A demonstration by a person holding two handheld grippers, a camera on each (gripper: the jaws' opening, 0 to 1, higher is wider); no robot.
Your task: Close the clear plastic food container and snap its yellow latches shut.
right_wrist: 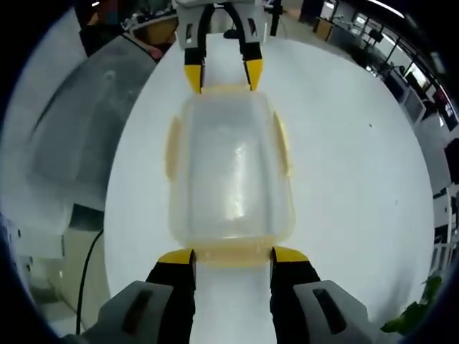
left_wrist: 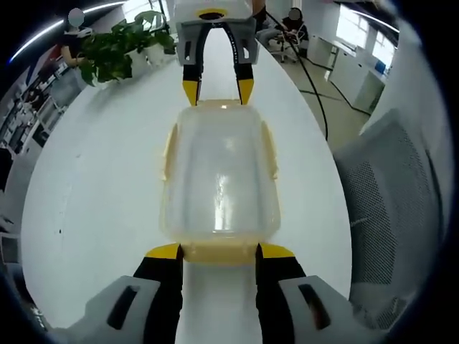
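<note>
A clear plastic container (left_wrist: 219, 179) with its lid on is seen at the centre of the left gripper view, resting on a white table (left_wrist: 93, 186). Yellow latches (left_wrist: 168, 152) are visible along its long sides, and another latch (left_wrist: 219, 252) runs along the near short end. The left gripper (left_wrist: 219, 251) rises from the bottom of that frame with its yellow-tipped jaws spread moderately wide, one tip at each end of the near latch (whether they touch it cannot be told). At the top of the frame the right gripper (left_wrist: 217, 92) is seen, its jaws likewise parted, tips at the far end of the container.

In the right gripper view the same container (right_wrist: 229, 172) is placed centrally, with the right gripper (right_wrist: 233, 255) at the bottom, jaws apart on either side of the near latch (right_wrist: 232, 254), and the left gripper (right_wrist: 223, 77) at the top centre.

A potted plant (left_wrist: 118, 46) is seen in the upper left of the left gripper view, and a mesh chair (left_wrist: 401, 208) at the right.
</note>
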